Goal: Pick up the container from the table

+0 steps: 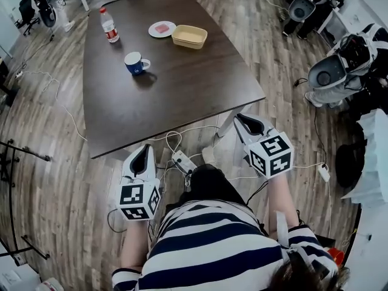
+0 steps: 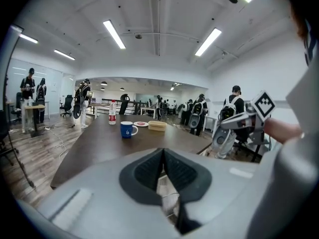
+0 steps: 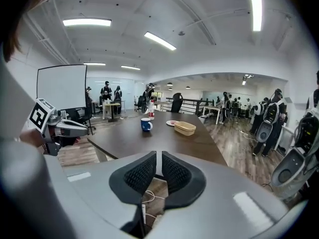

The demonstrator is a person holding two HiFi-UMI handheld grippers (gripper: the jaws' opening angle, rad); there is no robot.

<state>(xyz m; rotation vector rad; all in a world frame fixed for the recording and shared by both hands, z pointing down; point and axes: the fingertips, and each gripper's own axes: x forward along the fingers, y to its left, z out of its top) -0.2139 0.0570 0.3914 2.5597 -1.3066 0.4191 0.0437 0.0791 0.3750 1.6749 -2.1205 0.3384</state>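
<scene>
Two grippers, the left gripper (image 1: 143, 150) and the right gripper (image 1: 247, 121), hang off the near edge of the tabletop (image 1: 182, 96), both empty. We read the left jaws as pressed together and the right jaws as parted by a narrow slit. We judge the step in hand to be the reach. To do it well, we would carry the right gripper over the tabletop, spread its jaws wider before arrival, and lower them astride one side wall of the container (image 1: 189, 36), keeping clear of the plate (image 1: 162, 29) just beside it and the blue mug (image 1: 134, 63) nearer us. The container sits at the tabletop's far end, well apart from both grippers: shallow, pale yellow, rectangular with rounded corners, seemingly empty.
</scene>
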